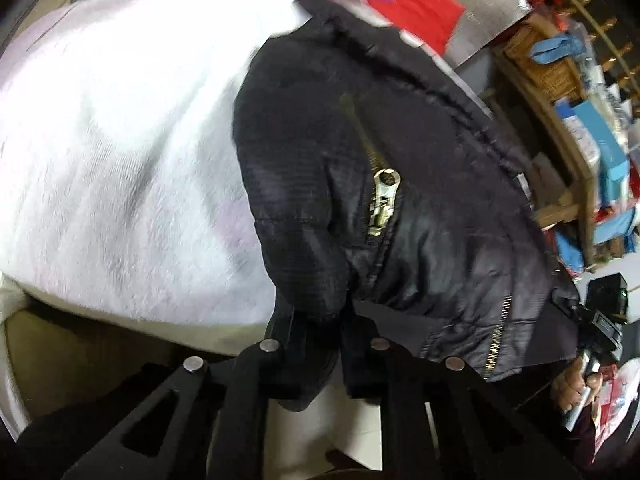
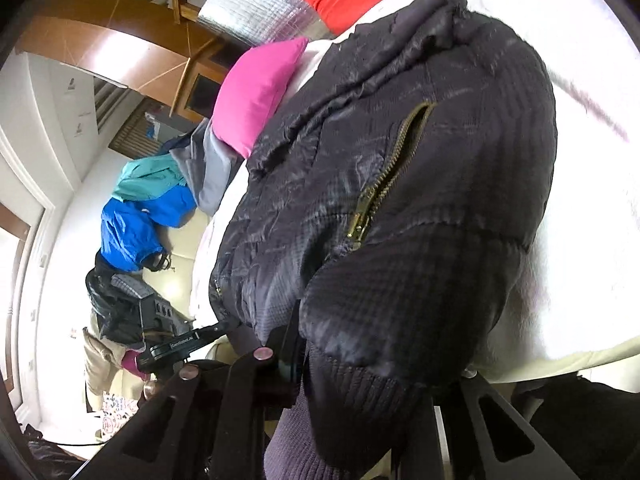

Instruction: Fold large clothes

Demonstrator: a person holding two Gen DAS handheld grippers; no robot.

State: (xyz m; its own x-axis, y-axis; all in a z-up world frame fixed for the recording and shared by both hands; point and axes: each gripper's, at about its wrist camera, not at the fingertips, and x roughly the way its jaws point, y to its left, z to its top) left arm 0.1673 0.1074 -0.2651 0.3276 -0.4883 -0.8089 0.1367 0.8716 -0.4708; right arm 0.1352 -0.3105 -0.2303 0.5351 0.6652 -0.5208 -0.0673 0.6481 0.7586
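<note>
Hem corners of the black puffer jacket (image 1: 400, 184) sit pinched in my left hand-held gripper (image 1: 320, 332) and right hand-held gripper (image 2: 360, 364), both clamped narrow, so I can spread it on the white blanket (image 1: 120, 160) for folding.

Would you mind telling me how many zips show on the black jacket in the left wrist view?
2. A pocket zip with its metal pull sits mid-jacket; a second zip runs along the lower right edge. Folds may hide others.

Both wrist views close, angled down, sharing black jacket (image 1: 400, 200).
</note>
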